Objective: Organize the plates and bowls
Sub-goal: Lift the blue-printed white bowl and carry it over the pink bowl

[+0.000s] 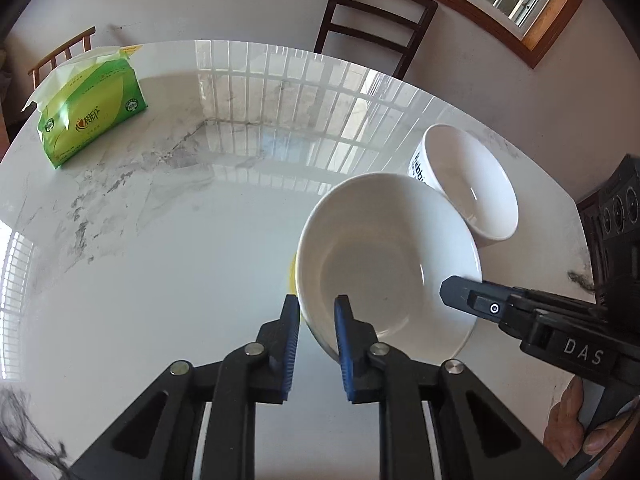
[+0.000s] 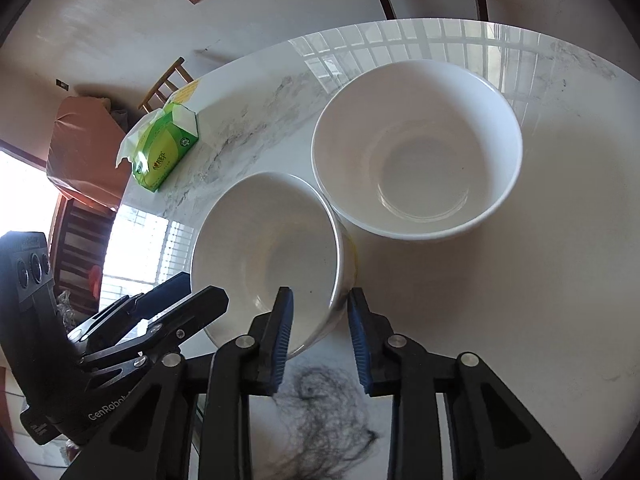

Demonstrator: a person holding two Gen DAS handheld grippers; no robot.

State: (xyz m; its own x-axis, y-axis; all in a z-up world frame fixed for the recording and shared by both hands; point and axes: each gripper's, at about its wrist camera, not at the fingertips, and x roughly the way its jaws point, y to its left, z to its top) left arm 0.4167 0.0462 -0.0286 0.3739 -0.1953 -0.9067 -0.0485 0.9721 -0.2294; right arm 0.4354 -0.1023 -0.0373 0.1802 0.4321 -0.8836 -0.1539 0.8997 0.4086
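A white bowl with a yellow outside rests on the marble table. My left gripper is shut on its left rim, one blue pad inside and one outside. My right gripper is shut on the opposite rim in the same way; it also shows at the right of the left wrist view. The left gripper appears at the left of the right wrist view. A second white bowl with black lettering stands upright just behind the first, close to it.
A green tissue pack lies at the table's far left. A dark chair stands beyond the far edge and a wooden chair behind the tissue pack. A dark tangle of threads lies near the front edge. A hand holds the right gripper.
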